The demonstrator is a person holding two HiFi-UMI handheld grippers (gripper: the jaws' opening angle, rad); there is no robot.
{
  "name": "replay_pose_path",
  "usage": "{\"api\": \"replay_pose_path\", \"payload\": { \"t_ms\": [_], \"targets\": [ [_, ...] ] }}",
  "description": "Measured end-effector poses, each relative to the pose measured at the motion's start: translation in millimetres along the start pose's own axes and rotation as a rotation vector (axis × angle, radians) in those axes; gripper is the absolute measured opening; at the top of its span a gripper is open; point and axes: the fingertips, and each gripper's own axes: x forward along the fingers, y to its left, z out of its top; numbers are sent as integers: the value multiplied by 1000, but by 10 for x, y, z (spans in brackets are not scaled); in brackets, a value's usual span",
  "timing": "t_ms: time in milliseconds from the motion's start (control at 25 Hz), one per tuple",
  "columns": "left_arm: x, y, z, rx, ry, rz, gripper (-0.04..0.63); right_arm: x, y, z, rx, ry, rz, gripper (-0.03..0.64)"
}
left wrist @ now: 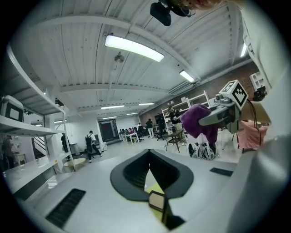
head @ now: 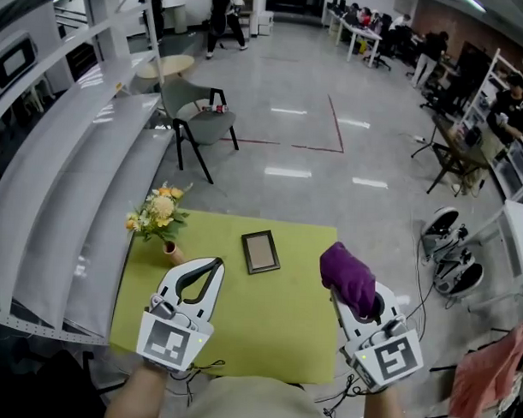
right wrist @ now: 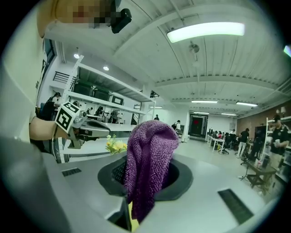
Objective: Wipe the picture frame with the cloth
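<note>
**Purple cloth clamped in the right claw, frame flat on the table**

Head view: a green table [head: 266,333] carries a dark-edged picture frame [head: 260,251], which lies flat near its far middle. A bunch of yellow flowers [head: 158,212] in a small brown vase [head: 173,254] stands at the far left corner. The left claw [head: 215,266] hangs over the table's left part, near the vase and apart from the frame. Its tips meet and nothing is between them. The right claw [head: 342,294] is over the right edge, shut on a purple cloth [head: 348,275] that bunches over its tip and hides it. The cloth is well to the right of the frame and does not touch it. A grey chair [head: 196,116] stands on the floor beyond the table.

Left gripper view: the two jaws come together at the tip. Through the narrow gap lower down, the frame and a strip of green table show. The right claw with its cloth is up at the right.

Right gripper view: the knitted cloth is pinched between the jaws and flops over them. The flowers and the left claw show behind it on the left.
</note>
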Motion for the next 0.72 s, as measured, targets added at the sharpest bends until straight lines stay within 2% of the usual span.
{"api": "replay_pose_path", "payload": {
  "t_ms": [160, 560, 720],
  "targets": [
    [-26, -34, -61, -40, 10, -11, 8, 10, 77, -46, 10, 27, 12, 89],
    [-56, 31, -15, -63, -6, -8, 8, 89, 141, -59, 16, 16, 27, 89],
    [-69, 74, -20, -77, -9, -3, 8, 119, 109, -56, 26, 59, 3, 89]
  ]
}}
